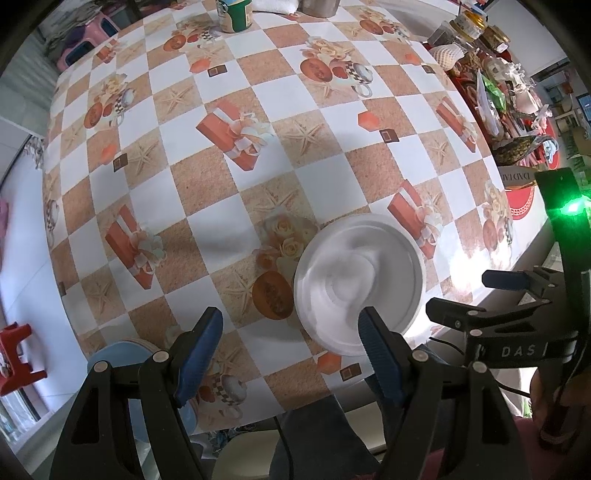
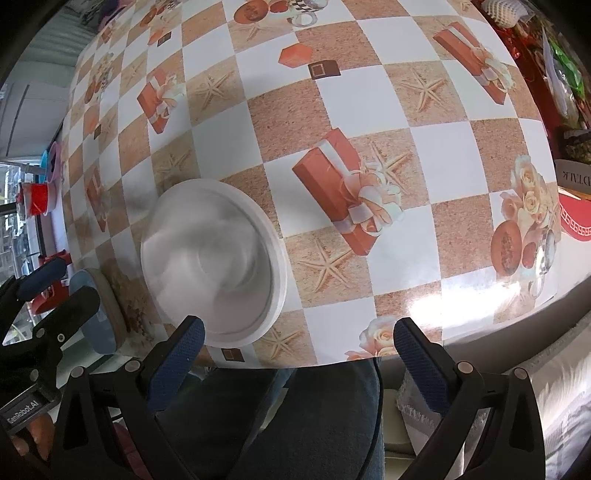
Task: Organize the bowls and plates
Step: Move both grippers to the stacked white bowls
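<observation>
A white plate (image 1: pixel 360 282) lies on the checkered tablecloth near the table's front edge; it also shows in the right wrist view (image 2: pixel 214 266). A light blue bowl (image 1: pixel 118 356) sits at the front left corner, seen in the right wrist view (image 2: pixel 98 314) just left of the plate. My left gripper (image 1: pixel 290 350) is open and empty above the front edge, its right finger over the plate's near rim. My right gripper (image 2: pixel 297 354) is open and empty, held right of the plate over the table edge; it also shows in the left wrist view (image 1: pixel 476 295).
A green-labelled cup (image 1: pixel 236 14) stands at the far edge. Jars, packets and a red tray (image 1: pixel 491 92) crowd the right side. Red and pink stools (image 1: pixel 14 350) stand on the floor to the left. The person's legs (image 2: pixel 295 424) are below the table edge.
</observation>
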